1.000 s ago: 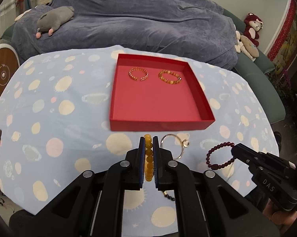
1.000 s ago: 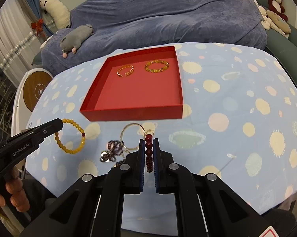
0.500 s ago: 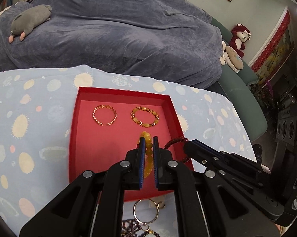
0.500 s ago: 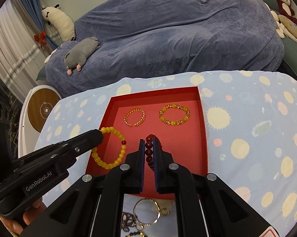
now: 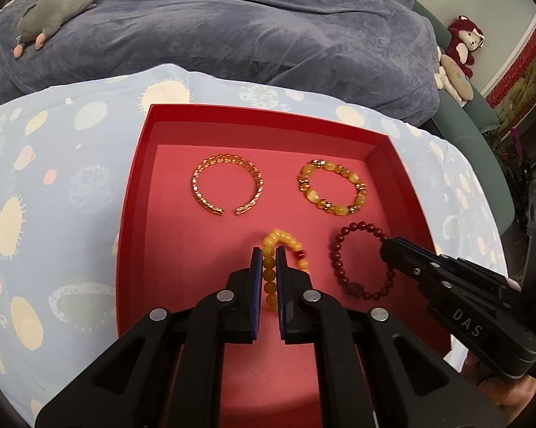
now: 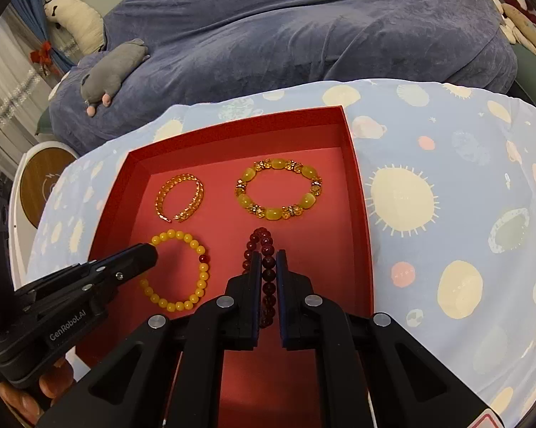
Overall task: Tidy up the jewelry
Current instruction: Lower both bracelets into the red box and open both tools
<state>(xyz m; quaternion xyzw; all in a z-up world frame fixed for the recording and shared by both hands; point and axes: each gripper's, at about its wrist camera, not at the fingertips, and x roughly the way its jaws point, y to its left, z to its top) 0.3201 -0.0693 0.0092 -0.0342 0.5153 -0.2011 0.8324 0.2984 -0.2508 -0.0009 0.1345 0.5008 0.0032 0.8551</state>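
A red tray point(image 5: 139, 192) point(image 6: 360, 192) lies on the spotted blue cloth. At its far end lie a gold cuff bangle point(image 5: 227, 185) point(image 6: 180, 198) and an amber bead bracelet point(image 5: 332, 187) point(image 6: 278, 189). My left gripper point(image 5: 269, 260) point(image 6: 150, 253) is shut on a yellow bead bracelet point(image 5: 285, 242) point(image 6: 177, 273), low over the tray's near left part. My right gripper point(image 6: 268, 260) point(image 5: 387, 248) is shut on a dark red bead bracelet point(image 6: 264, 242) point(image 5: 360, 264), low over the tray just right of it.
A blue-covered sofa point(image 5: 232, 28) stands behind the table with a grey plush toy point(image 5: 54, 3) point(image 6: 114, 71) on it. Soft toys point(image 5: 460, 53) sit at the far right. A round wooden-faced object point(image 6: 43, 185) stands at the left.
Both grippers have moved forward from in front of the tray to over its inside and come down, each still holding its bracelet. The loose jewelry on the cloth has left view.
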